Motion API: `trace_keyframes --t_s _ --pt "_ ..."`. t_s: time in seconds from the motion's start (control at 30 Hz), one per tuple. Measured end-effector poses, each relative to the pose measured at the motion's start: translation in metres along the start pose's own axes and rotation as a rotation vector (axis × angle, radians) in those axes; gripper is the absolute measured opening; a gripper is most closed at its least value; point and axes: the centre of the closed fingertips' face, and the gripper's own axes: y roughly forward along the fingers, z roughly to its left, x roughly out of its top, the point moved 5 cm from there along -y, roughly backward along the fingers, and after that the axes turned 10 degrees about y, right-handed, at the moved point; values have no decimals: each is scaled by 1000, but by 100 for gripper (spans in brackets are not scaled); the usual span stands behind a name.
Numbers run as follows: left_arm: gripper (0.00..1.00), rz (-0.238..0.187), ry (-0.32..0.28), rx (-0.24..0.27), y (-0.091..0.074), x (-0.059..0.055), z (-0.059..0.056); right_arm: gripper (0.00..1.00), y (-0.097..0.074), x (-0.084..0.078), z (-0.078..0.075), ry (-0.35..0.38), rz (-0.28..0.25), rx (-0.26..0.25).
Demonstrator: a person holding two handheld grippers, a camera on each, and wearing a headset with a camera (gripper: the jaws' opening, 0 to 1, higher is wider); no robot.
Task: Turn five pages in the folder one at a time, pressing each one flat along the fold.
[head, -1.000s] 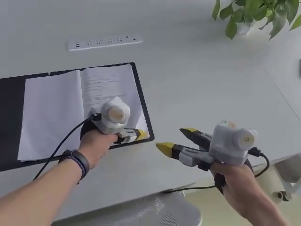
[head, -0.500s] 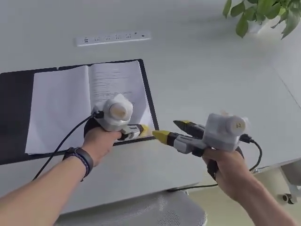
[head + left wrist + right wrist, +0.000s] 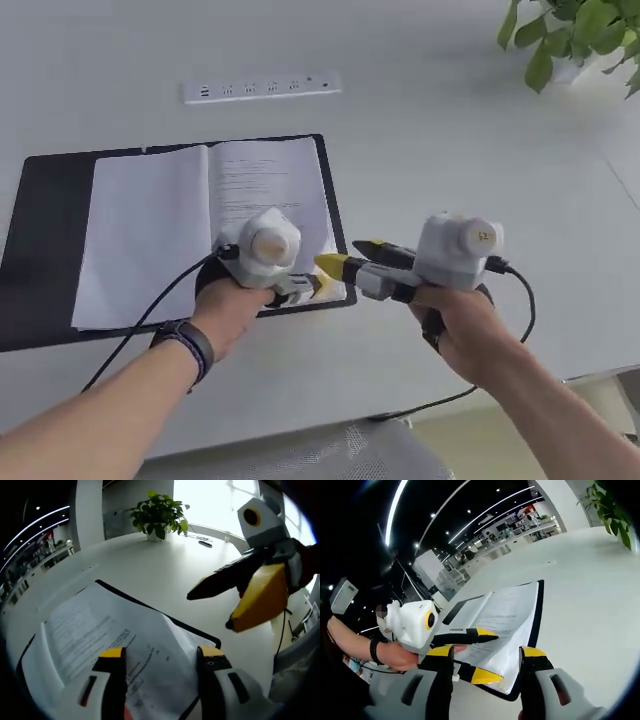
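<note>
The black folder lies open on the white table, with white printed pages spread across it. My left gripper is open at the right page's lower right corner; its own view has the page lying between its fingers. My right gripper is open and empty, its yellow tips just right of the left gripper's tips at the folder's right edge. It enters the left gripper view from the right. In the right gripper view its jaws frame the left gripper and the page corner.
A white power strip lies beyond the folder. A potted green plant stands at the far right. Bare white table stretches right of the folder. Cables trail from both grippers toward the near table edge.
My right gripper has moved left, from over the table's near edge to the folder's lower right corner beside the left gripper. The left gripper stays at that corner.
</note>
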Motion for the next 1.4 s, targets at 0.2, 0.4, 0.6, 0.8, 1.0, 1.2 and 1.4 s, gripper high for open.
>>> trace_keyframes --t_s 0.2,0.4,0.6,0.8,1.0,1.2,1.4 --pt "57 2 4 1 0 0 -1 48 18 7 -9 100 -18 24" --pt "57 0 0 3 0 0 -1 47 33 8 -16 152 -2 34" --pt "57 4 -1 3 0 0 -1 44 41 -2 -21 171 31 35" --pt "57 6 -6 -1 -1 0 -2 26 41 -16 -28 205 44 8" --pt "60 7 2 -16 -10 2 -4 13 35 -25 -28 251 24 24" --pt "63 4 -12 -28 -14 2 -4 7 33 -24 -27 274 11 24" --pt "64 -21 -58 -26 -22 6 -5 2 31 -21 -22 277 8 37"
